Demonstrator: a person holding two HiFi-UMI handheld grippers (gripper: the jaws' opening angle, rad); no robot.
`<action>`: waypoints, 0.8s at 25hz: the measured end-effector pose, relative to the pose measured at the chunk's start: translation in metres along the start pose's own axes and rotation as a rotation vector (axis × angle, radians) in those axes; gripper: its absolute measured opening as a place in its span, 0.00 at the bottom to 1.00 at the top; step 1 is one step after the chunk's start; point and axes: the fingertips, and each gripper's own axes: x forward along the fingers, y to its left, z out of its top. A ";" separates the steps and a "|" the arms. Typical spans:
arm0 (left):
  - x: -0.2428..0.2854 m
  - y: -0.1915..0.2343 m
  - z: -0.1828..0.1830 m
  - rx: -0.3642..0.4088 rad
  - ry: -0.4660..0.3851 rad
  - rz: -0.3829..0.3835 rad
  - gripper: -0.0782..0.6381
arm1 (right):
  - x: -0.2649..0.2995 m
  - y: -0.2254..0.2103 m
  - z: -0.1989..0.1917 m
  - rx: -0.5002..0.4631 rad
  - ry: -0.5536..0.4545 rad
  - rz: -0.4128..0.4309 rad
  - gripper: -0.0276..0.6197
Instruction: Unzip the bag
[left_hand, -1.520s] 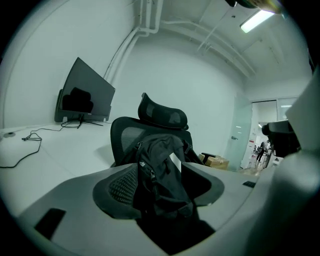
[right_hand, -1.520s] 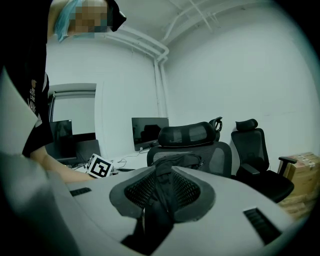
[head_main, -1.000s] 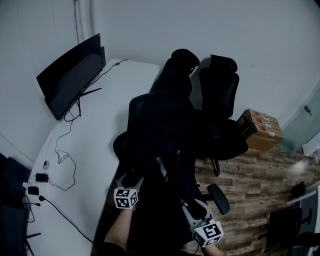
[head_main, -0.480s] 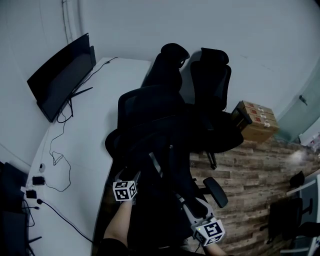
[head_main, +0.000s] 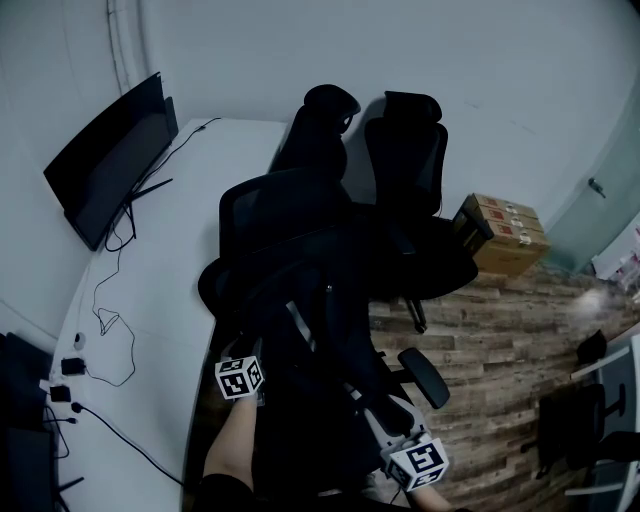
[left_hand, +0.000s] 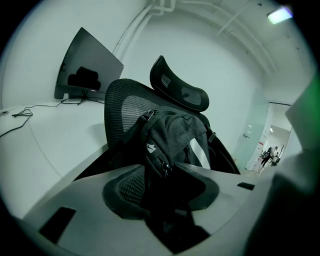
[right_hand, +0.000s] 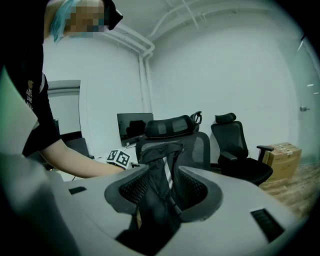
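While left tool (left_hand: 160, 172), just closing, pinches bag (left_hand: 172, 132) between its jaws | right tool (right_hand: 162, 175) clamps bag

The person wears a black top with a short sleeve (right_hand: 36, 122) and a small pale print; the forearm (right_hand: 80, 162) below the sleeve is bare. The left tongs (left_hand: 162, 187) and right tongs (right_hand: 162, 190) are pale grey, with broad, flat-topped shells. Dark rectangular slots (left_hand: 57, 224) are set into the shells, and curved pads (right_hand: 131, 187) of black mesh line the jaws. Each carries a white marker cube (head_main: 238, 377) printed with black squares. The left jaws have just been closing, with the bag (left_hand: 172, 132) between them.
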 end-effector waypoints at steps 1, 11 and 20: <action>-0.003 -0.002 0.000 0.002 -0.002 -0.009 0.36 | -0.002 0.000 0.001 0.001 -0.001 0.001 0.29; -0.042 -0.043 -0.001 0.055 -0.033 -0.101 0.27 | -0.017 0.000 0.014 -0.021 -0.021 0.041 0.29; -0.083 -0.103 -0.013 0.144 -0.058 -0.160 0.26 | -0.030 0.000 0.029 -0.056 -0.021 0.123 0.29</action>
